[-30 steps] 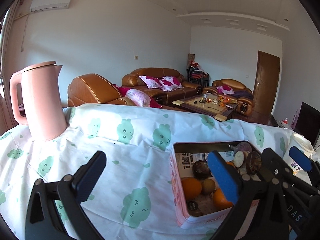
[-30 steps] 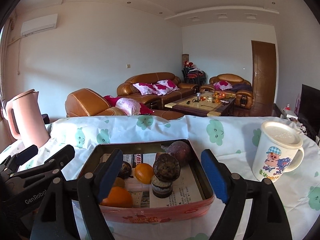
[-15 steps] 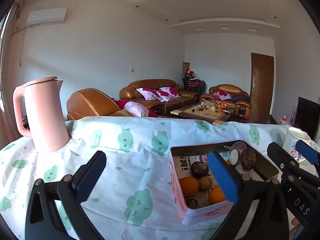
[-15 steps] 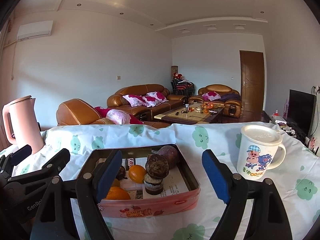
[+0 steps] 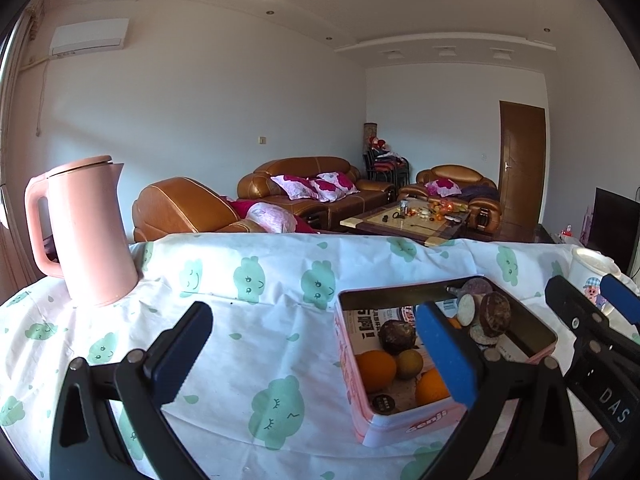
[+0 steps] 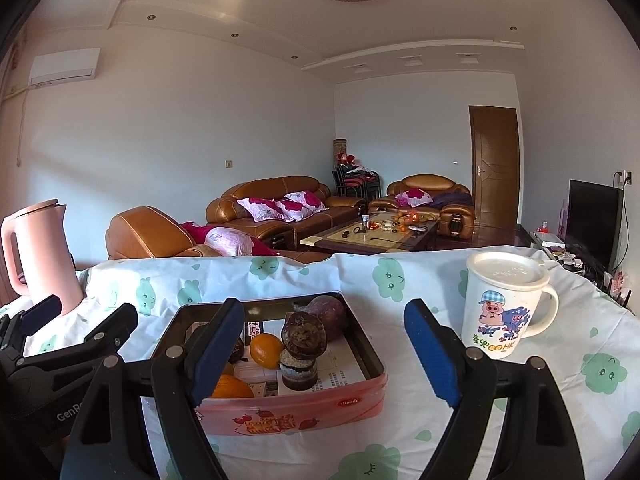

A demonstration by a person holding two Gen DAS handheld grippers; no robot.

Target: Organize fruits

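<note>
A pink tin box (image 6: 296, 408) stands on the clothed table; it also shows in the left wrist view (image 5: 360, 396). Inside lie oranges (image 6: 266, 350) (image 5: 374, 370), dark passion fruits (image 6: 326, 314) (image 5: 396, 334), a brownish fruit (image 5: 409, 363) and a stack of dark round pieces (image 6: 302, 344). My left gripper (image 5: 316, 354) is open and empty, left of the tin and back from it. My right gripper (image 6: 324, 350) is open and empty, in front of the tin, raised above the cloth.
A pink kettle (image 5: 86, 232) stands at the table's back left. A white lidded cartoon mug (image 6: 506, 308) stands right of the tin. The white cloth (image 5: 240, 280) with green clouds covers the table. Sofas and a coffee table lie beyond.
Both grippers have pulled back and tilted up, so the tin sits lower and farther in each view. Both stay open and empty. The fruits have not moved.
</note>
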